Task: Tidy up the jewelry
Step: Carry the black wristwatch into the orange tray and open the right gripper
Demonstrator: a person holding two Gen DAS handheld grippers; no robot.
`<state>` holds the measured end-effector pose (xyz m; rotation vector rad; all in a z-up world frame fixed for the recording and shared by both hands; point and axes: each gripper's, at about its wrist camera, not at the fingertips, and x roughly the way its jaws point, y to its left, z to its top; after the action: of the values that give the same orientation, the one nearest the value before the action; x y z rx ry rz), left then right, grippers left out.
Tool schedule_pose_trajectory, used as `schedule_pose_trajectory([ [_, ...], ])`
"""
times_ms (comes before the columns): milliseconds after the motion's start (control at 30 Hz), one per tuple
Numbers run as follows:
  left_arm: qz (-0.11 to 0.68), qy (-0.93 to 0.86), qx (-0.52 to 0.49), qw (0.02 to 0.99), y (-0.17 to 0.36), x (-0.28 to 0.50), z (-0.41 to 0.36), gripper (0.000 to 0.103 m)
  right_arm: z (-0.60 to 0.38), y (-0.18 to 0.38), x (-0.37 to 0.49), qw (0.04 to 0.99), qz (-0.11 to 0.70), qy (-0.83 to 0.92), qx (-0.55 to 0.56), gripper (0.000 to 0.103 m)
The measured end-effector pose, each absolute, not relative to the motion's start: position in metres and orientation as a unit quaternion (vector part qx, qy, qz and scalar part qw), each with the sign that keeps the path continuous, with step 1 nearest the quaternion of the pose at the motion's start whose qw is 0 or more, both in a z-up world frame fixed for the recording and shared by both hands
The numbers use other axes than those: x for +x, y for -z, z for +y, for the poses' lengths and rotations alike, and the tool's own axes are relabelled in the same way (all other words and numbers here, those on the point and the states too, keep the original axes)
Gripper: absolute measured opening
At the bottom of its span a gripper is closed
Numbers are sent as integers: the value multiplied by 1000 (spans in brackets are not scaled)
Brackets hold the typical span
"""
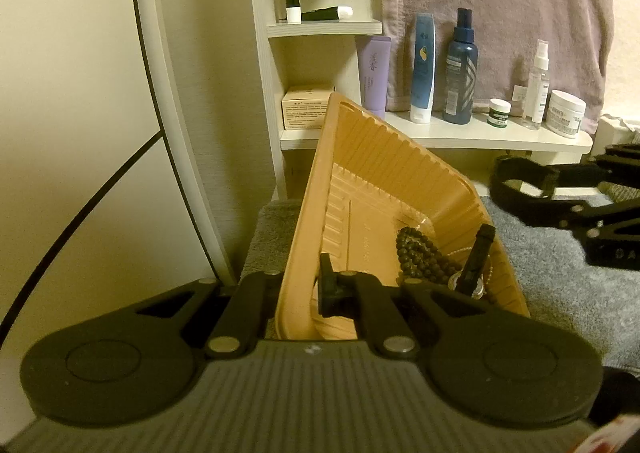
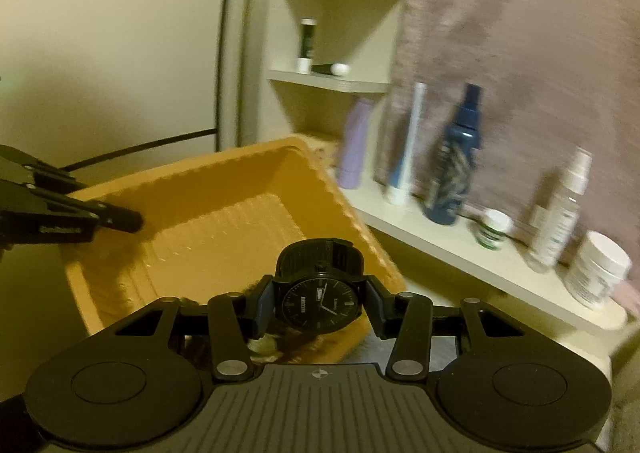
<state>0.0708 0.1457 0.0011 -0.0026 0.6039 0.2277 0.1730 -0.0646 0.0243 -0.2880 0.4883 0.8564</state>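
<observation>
In the left wrist view, the left gripper (image 1: pixel 298 289) is clenched on the near rim of an orange plastic tray (image 1: pixel 360 157), which tilts up through the centre of the frame. A black beaded bracelet (image 1: pixel 420 257) lies in the tray's lower right corner, beside a black strap-like piece (image 1: pixel 478 257) that is hard to identify. The tray sits over a grey towel (image 1: pixel 560 273). In the right wrist view, the right gripper (image 2: pixel 319 303) grasps a black wristwatch (image 2: pixel 320 299) by the sides of its case, dial facing the camera, at lower centre just in front of the tray's near right corner. Toiletry bottles (image 2: pixel 452 173) stand on a white shelf (image 2: pixel 440 237) at right, blurred.
</observation>
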Motion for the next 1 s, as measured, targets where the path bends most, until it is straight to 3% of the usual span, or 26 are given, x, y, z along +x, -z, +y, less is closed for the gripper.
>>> schedule_pose_trajectory([
  [1000,296,-110,-8,949,0,71,149,5,-7,6,181,832,278,-453,-159,47],
])
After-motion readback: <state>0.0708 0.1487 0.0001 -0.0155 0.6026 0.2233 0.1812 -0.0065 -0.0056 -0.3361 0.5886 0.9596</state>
